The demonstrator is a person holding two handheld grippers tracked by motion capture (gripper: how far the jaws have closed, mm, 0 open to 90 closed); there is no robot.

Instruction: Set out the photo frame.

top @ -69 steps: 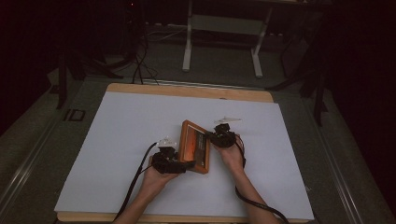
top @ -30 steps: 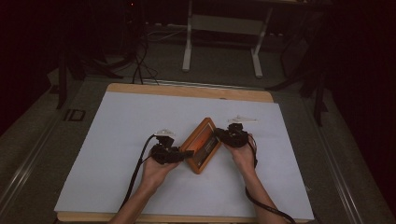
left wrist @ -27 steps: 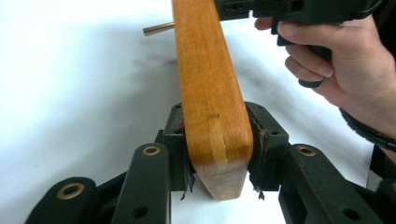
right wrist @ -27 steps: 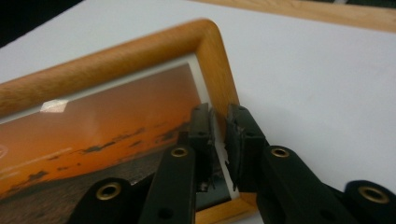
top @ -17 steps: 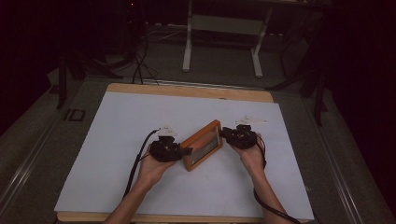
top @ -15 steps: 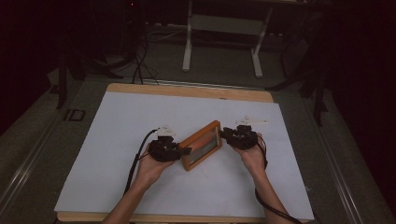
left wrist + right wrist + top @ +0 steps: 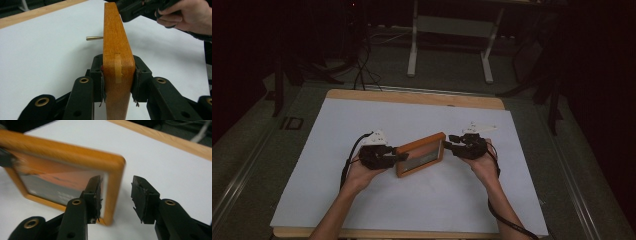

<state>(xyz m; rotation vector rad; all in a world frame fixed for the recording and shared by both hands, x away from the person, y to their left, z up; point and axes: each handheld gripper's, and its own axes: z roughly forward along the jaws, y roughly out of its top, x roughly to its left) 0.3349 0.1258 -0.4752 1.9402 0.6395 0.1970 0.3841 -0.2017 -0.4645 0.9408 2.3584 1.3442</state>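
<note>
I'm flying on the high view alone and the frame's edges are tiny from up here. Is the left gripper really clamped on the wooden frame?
Observer: Yes. In the left gripper view both pads of the left gripper press the sides of the wooden frame at one corner.
Operator: And the right gripper, has it let go?
Observer: The right gripper has just been opening; its jaws stand apart, straddling the frame's side edge without pressing it.
Operator: Anything behind the frame?
Observer: A thin brass rod sticks out from its back, above the white table sheet.
</note>
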